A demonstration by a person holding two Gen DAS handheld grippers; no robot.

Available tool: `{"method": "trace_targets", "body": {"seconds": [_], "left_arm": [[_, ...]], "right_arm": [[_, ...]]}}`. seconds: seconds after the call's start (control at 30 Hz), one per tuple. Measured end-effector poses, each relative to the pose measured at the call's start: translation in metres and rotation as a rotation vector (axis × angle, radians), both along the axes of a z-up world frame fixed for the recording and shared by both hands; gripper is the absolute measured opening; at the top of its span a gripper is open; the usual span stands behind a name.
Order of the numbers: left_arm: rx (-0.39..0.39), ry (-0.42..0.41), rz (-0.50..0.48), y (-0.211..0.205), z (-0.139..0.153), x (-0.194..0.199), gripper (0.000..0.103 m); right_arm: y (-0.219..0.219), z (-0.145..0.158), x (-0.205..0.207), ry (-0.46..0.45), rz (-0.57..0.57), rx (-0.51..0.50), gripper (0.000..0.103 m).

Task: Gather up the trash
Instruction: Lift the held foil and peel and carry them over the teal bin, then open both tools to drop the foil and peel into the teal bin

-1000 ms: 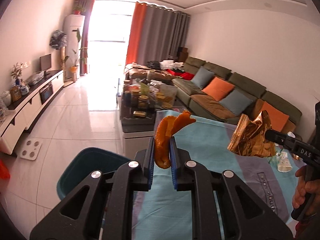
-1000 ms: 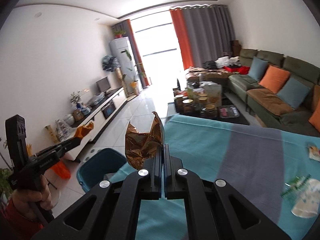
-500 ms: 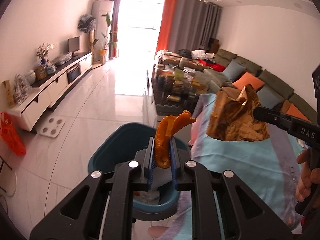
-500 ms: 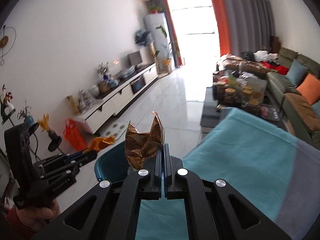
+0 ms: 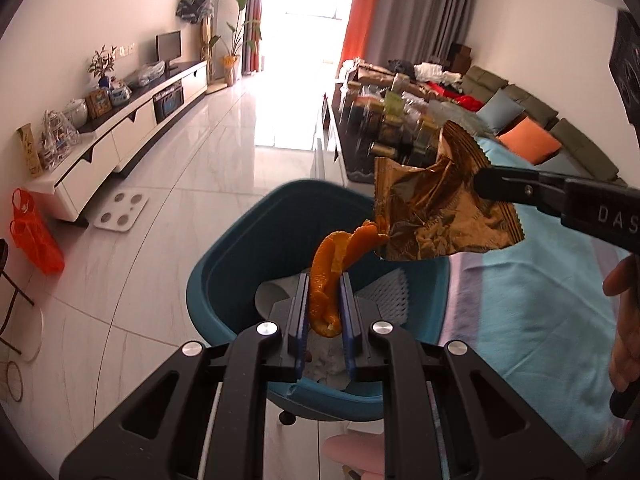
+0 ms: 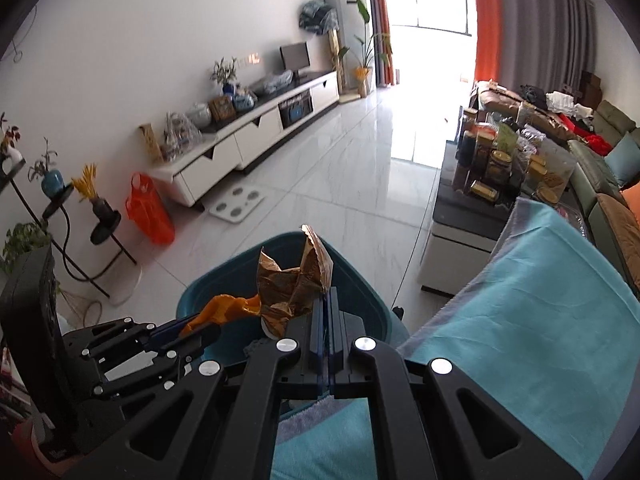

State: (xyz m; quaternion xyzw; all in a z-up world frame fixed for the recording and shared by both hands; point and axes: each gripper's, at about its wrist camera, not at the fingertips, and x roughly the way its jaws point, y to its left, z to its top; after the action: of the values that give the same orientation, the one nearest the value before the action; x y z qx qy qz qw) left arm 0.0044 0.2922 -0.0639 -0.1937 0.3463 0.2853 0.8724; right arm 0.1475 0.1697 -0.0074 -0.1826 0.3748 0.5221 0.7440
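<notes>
Your left gripper (image 5: 324, 312) is clamped on the curled orange peel (image 5: 332, 268), and your right gripper (image 6: 326, 316) is pinched tight on the crumpled gold foil wrapper (image 6: 292, 284). Both hang over the teal plastic bin (image 5: 224, 280) beside the turquoise tablecloth (image 6: 520, 320). Before releasing either, centre it over the opening, peel first, so the touching pieces don't snag.

- only text I can make out is "DAS" in pale letters on the right gripper (image 5: 492, 188) body, cut off at the frame edge
- nothing else's readable
</notes>
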Motion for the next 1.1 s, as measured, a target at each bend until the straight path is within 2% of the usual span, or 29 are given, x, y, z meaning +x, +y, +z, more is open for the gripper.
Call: {"method": "trace_targets", "body": {"seconds": [0.13, 0.53, 0.63, 0.67, 0.7, 0.73, 0.77, 0.83, 0.93, 1.0, 1.1], "left_arm": [[-0.015, 0.021, 0.005, 0.006, -0.018, 0.011, 0.014], [-0.003, 0.077, 0.012, 0.018, -0.036, 0.030, 0.015], [-0.006, 0.088, 0.014, 0.017, -0.039, 0.032, 0.016], [-0.006, 0.089, 0.014, 0.017, -0.039, 0.033, 0.017], [-0.009, 0.090, 0.015, 0.017, -0.041, 0.033, 0.020], [-0.009, 0.088, 0.018, 0.016, -0.040, 0.034, 0.022], [-0.007, 0.084, 0.019, 0.015, -0.040, 0.035, 0.034], [0.016, 0.087, 0.031, 0.015, -0.039, 0.034, 0.040], [0.019, 0.071, 0.040, 0.013, -0.036, 0.032, 0.059], [0.037, 0.060, 0.046, 0.012, -0.031, 0.030, 0.067], [0.051, 0.034, 0.062, 0.011, -0.019, 0.026, 0.074]], "right_arm": [[0.016, -0.009, -0.003, -0.007, 0.014, -0.044, 0.001], [0.039, -0.026, -0.004, 0.003, 0.025, -0.099, 0.001], [0.041, -0.029, -0.002, 0.014, 0.022, -0.100, 0.007], [0.041, -0.030, -0.001, 0.023, 0.024, -0.101, 0.014], [0.042, -0.030, -0.001, 0.027, 0.022, -0.102, 0.023], [0.042, -0.029, -0.001, 0.023, 0.020, -0.097, 0.024], [0.042, -0.028, -0.002, 0.022, 0.019, -0.093, 0.024], [0.042, -0.027, 0.000, 0.026, 0.015, -0.087, 0.024], [0.038, -0.022, 0.004, 0.024, 0.002, -0.070, 0.026], [0.035, -0.017, 0.006, 0.019, -0.011, -0.055, 0.026], [0.026, -0.007, 0.010, -0.003, -0.034, -0.034, 0.030]]}}
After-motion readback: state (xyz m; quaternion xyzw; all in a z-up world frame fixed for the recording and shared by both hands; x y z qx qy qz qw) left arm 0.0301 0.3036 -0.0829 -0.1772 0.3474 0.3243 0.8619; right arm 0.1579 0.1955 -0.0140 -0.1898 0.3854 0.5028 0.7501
